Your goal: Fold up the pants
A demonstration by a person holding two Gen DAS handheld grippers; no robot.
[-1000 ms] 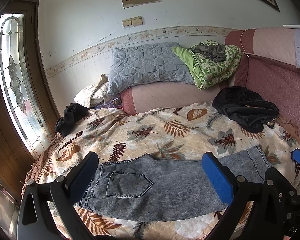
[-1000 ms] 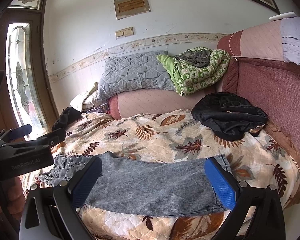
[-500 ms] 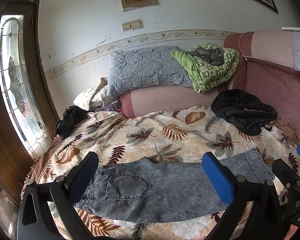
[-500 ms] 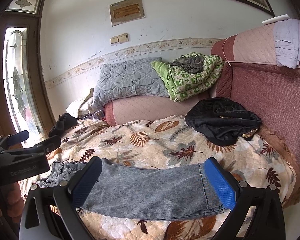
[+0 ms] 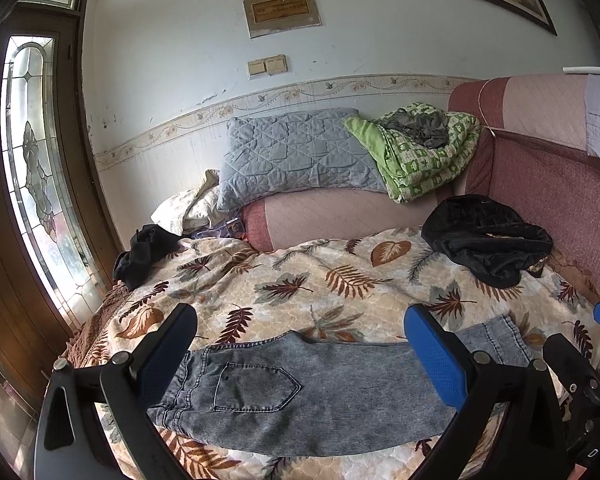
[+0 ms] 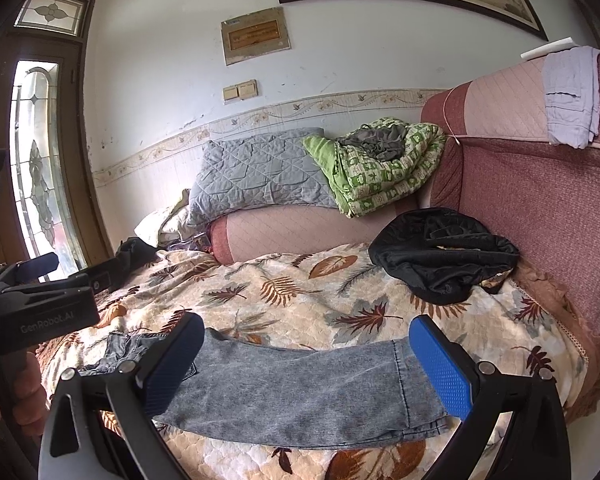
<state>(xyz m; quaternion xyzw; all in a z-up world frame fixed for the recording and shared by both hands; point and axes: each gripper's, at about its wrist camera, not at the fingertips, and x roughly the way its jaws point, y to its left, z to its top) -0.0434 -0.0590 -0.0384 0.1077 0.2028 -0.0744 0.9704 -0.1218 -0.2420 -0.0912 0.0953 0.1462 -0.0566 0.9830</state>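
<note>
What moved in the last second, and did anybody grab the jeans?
Both hand-held grippers, left and right, drew back and tilted up a little, so more wall shows. Both remain open; neither took hold of anything. The jeans stayed flat on the leaf-print bedspread, and the black garment did not move.

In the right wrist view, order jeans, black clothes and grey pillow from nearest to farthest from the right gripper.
1. Jeans: directly under the open right gripper.
2. Black clothes: farther back, right.
3. Grey pillow: by the wall.
</note>
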